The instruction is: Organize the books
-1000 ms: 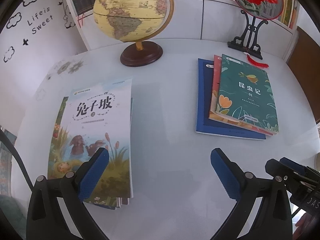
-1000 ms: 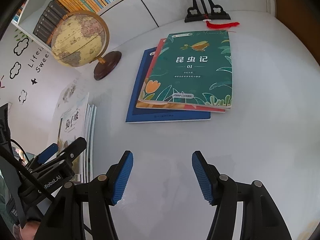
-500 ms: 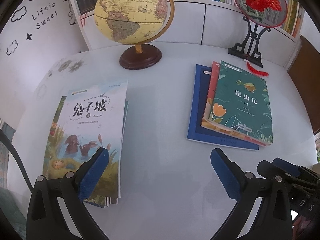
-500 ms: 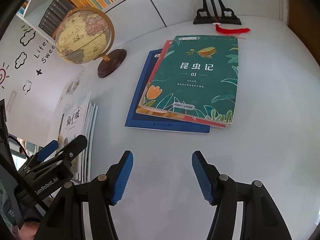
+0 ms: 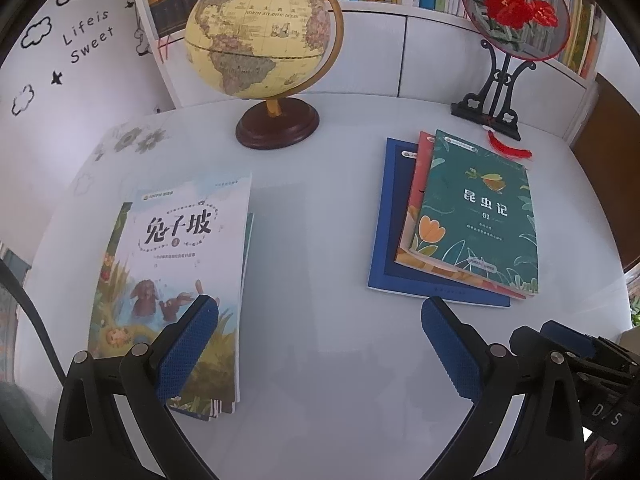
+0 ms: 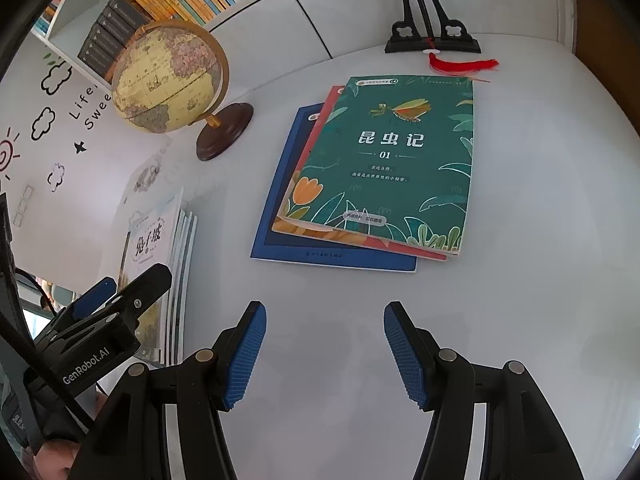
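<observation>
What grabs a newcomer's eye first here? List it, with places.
The antique-style globe on its dark wooden base stands at the back of the white table, below the bookshelf. On the right lies a fanned stack topped by the green book; on the left, the pale rabbit-cover book tops another stack. Far right, a red embroidered fan stands on a black stand.

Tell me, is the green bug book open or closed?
Closed. The green book lies flat, front cover up, atop the red book and blue book.

Lay on the white table (image 5: 328, 240): two book stacks (image 5: 180, 280) (image 5: 460, 224), a globe (image 5: 276, 128), a fan stand (image 5: 486, 114).
</observation>
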A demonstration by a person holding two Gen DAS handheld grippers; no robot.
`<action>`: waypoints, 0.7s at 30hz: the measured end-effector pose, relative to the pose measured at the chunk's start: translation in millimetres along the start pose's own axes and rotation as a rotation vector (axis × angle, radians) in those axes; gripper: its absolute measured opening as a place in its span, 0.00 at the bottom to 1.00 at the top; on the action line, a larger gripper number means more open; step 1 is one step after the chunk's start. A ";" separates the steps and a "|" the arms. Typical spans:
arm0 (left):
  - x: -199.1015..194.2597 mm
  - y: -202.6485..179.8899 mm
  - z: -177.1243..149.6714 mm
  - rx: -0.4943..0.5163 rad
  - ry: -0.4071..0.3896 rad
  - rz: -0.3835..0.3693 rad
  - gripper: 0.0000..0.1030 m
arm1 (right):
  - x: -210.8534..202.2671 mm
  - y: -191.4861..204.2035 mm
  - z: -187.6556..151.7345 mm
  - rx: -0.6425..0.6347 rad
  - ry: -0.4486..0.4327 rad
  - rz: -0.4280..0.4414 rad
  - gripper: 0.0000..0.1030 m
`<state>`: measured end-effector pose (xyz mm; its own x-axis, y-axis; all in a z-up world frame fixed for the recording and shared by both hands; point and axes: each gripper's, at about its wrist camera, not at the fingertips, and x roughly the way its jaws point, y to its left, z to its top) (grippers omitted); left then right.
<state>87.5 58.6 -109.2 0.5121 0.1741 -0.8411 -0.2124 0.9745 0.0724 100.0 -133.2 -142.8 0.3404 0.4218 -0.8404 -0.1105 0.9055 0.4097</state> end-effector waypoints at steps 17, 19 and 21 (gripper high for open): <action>-9.5 1.4 0.9 -0.004 -0.015 -0.005 0.99 | -6.9 2.7 -2.2 0.007 -0.018 0.009 0.58; -10.9 1.2 1.0 -0.007 -0.016 -0.007 0.99 | -7.9 2.2 -2.3 0.007 -0.019 0.010 0.58; -12.6 1.4 0.5 -0.010 -0.018 -0.004 0.99 | -9.1 1.5 -2.3 0.007 -0.022 0.013 0.58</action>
<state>81.2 57.8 -98.2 0.5282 0.1724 -0.8314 -0.2183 0.9738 0.0633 94.6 -135.6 -135.4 0.3591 0.4319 -0.8273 -0.1084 0.8998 0.4227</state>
